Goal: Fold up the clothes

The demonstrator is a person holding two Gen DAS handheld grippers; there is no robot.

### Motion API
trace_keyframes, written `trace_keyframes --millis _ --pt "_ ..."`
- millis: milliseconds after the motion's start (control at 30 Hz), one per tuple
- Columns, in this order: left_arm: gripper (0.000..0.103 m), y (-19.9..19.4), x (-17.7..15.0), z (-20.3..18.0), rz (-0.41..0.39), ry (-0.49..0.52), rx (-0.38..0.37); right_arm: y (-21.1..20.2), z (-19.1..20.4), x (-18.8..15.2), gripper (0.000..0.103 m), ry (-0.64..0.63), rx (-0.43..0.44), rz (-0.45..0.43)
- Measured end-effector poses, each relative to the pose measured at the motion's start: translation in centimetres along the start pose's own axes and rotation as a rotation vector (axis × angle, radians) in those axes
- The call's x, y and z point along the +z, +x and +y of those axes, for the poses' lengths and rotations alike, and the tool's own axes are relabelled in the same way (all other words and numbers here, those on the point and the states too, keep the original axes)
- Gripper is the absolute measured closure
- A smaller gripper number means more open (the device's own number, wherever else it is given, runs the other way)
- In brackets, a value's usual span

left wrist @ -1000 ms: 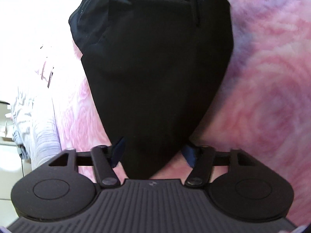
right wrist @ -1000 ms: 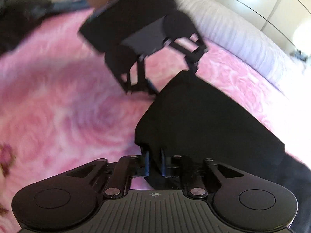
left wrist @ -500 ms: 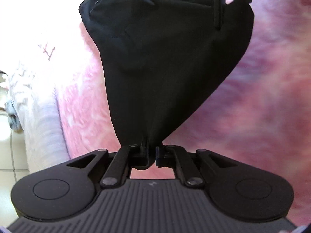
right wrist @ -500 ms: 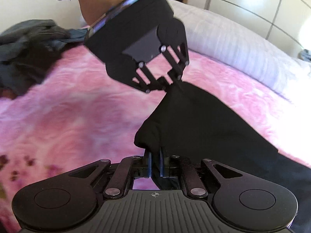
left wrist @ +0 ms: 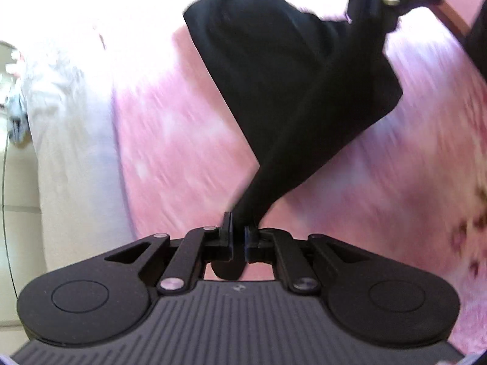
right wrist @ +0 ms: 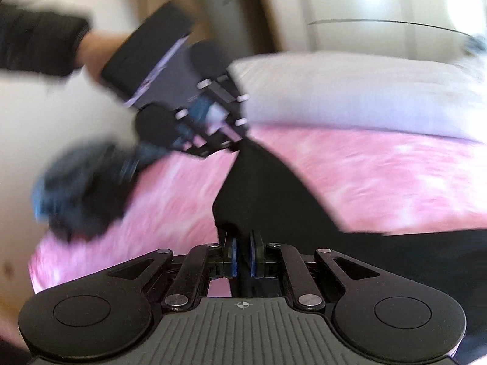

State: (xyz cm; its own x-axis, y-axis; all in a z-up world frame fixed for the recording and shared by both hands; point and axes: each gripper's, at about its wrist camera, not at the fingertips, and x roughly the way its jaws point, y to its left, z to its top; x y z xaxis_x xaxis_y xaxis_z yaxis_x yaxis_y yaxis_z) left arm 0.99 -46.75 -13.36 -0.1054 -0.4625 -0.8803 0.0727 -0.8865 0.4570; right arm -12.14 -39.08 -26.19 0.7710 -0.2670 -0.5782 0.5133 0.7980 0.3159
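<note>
Black garment (left wrist: 304, 91) held in the air above the pink bedspread (left wrist: 170, 158), stretched between two grippers. Left gripper (left wrist: 239, 234): jaws clenched on one corner of the cloth. Right gripper (right wrist: 242, 254): jaws clenched on another corner. Holding two corners apart probably lets the fabric hang flat for folding. A dark clothes pile (right wrist: 82, 191) lies nearby on the bed. No containers visible.
</note>
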Motion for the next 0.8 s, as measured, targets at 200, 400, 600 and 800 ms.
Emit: trace_keyframes --millis 200,400,600,800 --pt "0.086 2.6 15.5 8.1 -0.184 0.029 0.098 -10.7 -13.7 1.6 0.096 0.239 -0.119 -0.167" --pt "0.069 11.8 23.8 13.0 -0.208 -0.214 0.091 -12.6 -29.6 -4.3 0.096 0.542 -0.258 -0.221" --pt "0.069 17.9 20.6 7.7 -0.090 -0.416 -0.122 -10.0 -38.8 -11.9 0.096 0.882 -0.246 -0.211" --pt "0.070 21.4 18.2 5.4 -0.051 -0.527 -0.198 -12.2 -37.9 -12.3 0.097 0.928 -0.255 -0.292"
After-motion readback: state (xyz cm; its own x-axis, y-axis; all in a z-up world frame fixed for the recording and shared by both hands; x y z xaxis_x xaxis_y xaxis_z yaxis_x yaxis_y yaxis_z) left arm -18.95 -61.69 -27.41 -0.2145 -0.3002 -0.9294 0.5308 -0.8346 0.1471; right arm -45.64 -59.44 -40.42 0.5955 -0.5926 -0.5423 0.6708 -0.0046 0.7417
